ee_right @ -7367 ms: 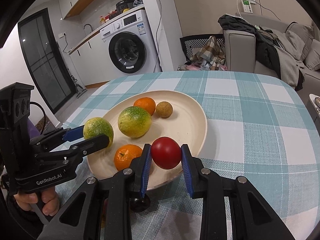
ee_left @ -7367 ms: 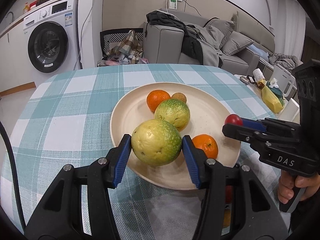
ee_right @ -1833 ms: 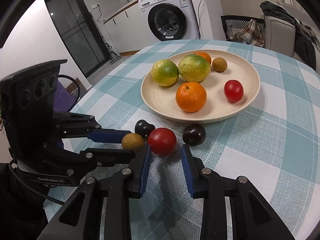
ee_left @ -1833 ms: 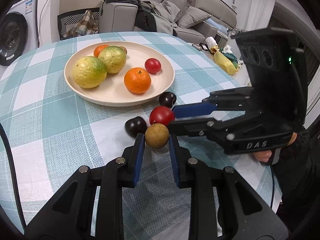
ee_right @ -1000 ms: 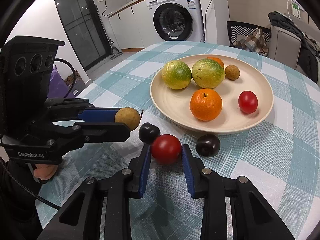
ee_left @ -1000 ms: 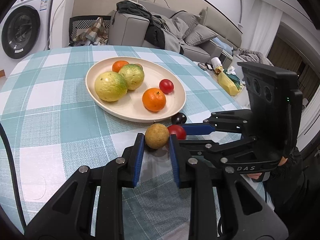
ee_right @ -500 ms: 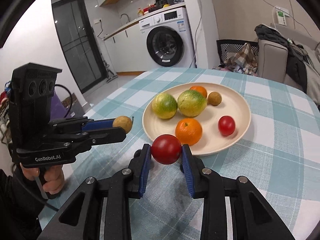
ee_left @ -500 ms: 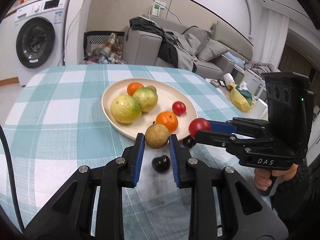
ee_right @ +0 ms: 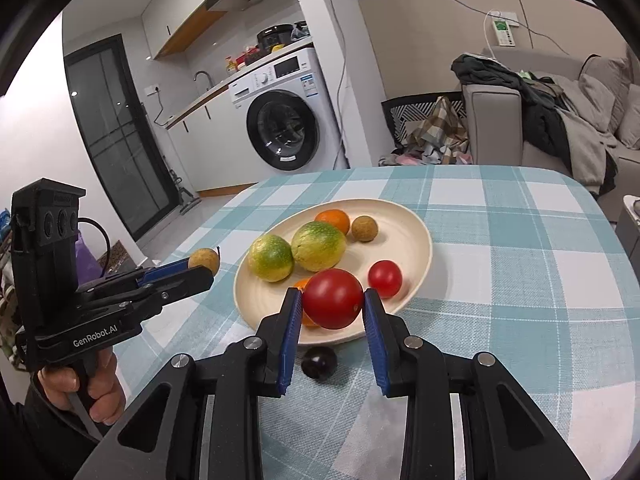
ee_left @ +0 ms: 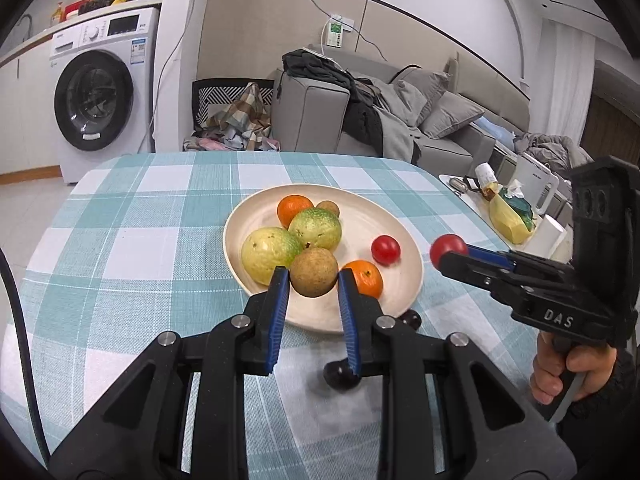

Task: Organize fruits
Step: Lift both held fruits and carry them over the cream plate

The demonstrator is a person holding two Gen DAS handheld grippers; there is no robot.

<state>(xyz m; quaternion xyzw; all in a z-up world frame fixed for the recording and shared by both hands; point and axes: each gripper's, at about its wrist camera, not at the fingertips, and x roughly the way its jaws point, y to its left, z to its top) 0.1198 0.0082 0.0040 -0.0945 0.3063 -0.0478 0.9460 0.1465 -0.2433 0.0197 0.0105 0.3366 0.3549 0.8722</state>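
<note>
the left gripper (ee_left: 314,278) clamps a round brown fruit (ee_left: 313,271) above the cream round plate (ee_left: 404,292); the right gripper (ee_right: 333,300) pinches a glossy red tomato (ee_right: 333,298) over the plate's near rim.

This is a lived-in home, an open room where a washing machine (ee_left: 94,98) under a kitchen counter with a sink tap (ee_right: 202,78) stands beside a grey sofa (ee_left: 400,120) heaped with clothes (ee_left: 340,84), and a checked tablecloth (ee_left: 140,216) covers the dining surface.
</note>
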